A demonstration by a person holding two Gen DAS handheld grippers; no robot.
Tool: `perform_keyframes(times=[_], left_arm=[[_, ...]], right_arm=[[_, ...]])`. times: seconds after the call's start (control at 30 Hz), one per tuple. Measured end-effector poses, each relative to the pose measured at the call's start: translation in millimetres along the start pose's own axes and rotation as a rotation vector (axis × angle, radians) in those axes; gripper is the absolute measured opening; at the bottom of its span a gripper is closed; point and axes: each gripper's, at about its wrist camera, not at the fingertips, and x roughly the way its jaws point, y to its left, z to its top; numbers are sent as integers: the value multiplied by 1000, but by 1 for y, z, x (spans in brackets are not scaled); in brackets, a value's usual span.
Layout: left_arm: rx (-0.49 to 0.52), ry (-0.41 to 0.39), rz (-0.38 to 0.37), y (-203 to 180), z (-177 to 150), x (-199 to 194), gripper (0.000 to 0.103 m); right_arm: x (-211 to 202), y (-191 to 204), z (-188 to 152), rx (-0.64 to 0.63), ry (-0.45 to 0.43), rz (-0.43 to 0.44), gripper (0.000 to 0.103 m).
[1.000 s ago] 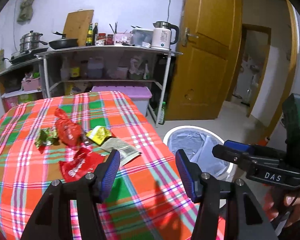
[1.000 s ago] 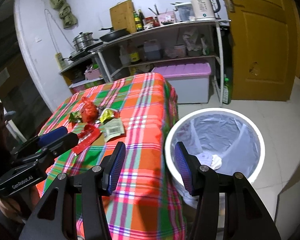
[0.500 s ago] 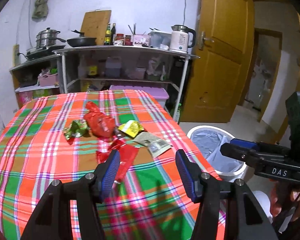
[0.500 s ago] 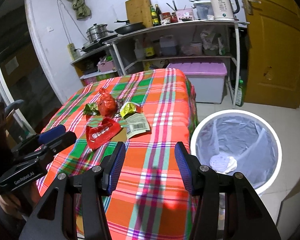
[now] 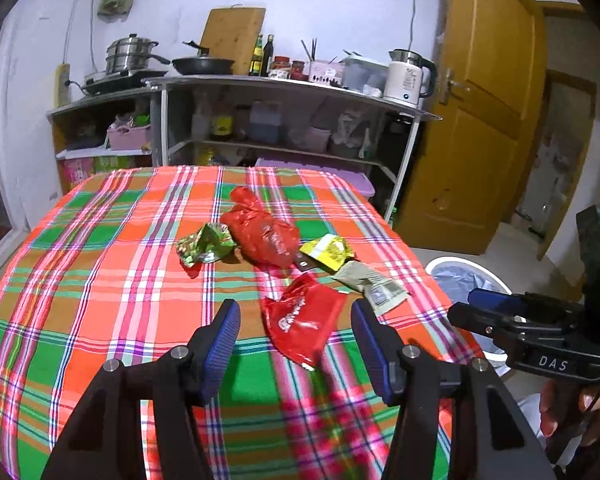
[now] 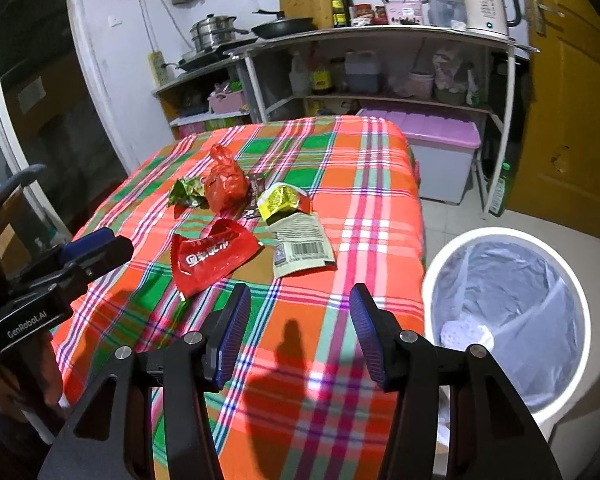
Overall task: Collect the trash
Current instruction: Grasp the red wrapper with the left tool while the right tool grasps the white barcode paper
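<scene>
Left wrist view: five wrappers are lying on the plaid surface (image 5: 100,264): one flat red wrapper (image 5: 302,320), one red bag (image 5: 264,232), one green wrapper (image 5: 204,245), one yellow wrapper (image 5: 329,253) and one beige packet (image 5: 370,286). The left gripper (image 5: 296,344) is hovering spread wide, empty, the flat red wrapper lying at 12 o'clock.

Right wrist view: one lined trash bin (image 6: 504,320) is standing at 3 o'clock, off the surface. The right gripper (image 6: 298,334) is hovering spread wide, empty.

I'm looking at an orange, green and pink plaid tablecloth (image 5: 100,280) carrying a flat red wrapper (image 5: 302,322), a crumpled red bag (image 5: 266,236), yellow (image 5: 328,252), green (image 5: 204,244) and beige (image 5: 370,286) wrappers; white bin (image 6: 504,236), clear liner.
</scene>
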Motion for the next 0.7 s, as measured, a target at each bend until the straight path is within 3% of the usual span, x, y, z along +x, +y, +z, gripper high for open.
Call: perform_keyframes(times=[0.7], left_arm=[[0, 193, -1, 16, 4, 87, 57]], right_arm=[[89, 0, 29, -71, 117, -31, 54]])
